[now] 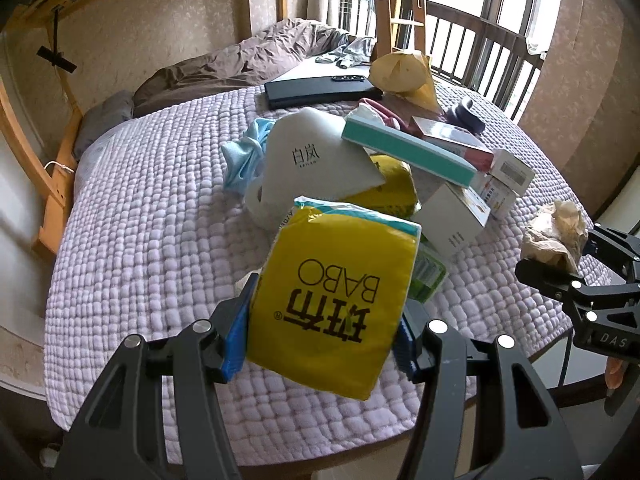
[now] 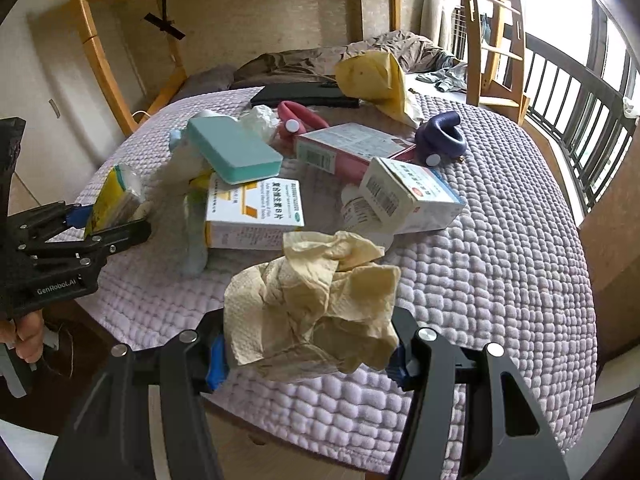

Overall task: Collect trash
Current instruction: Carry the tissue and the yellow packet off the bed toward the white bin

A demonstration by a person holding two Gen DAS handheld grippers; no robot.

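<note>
**Both grippers loaded, nowhere yet to drop the trash**

The left gripper [image 1: 320, 332] has its fingers [image 1: 234, 340] clamped on a yellow tissue pack [image 1: 334, 304], lifted clear of the quilted table [image 1: 140, 240]. The right gripper [image 2: 308, 356] has its fingers clamped on a crumpled paper wad [image 2: 312, 304], held above the table's near edge. No bin shows in either view.

The risks are plain. The tissue pack is soft and slick and is held only by its sides, so a quick swing could let it slide out. The paper wad is loose and springy, and a fold may pull free and fall to the floor. Behind them, the teal box [image 2: 234, 150] rests tilted on a leaning pile of medicine boxes [image 2: 254, 214], and a careless brush from either gripper could topple it.
</note>
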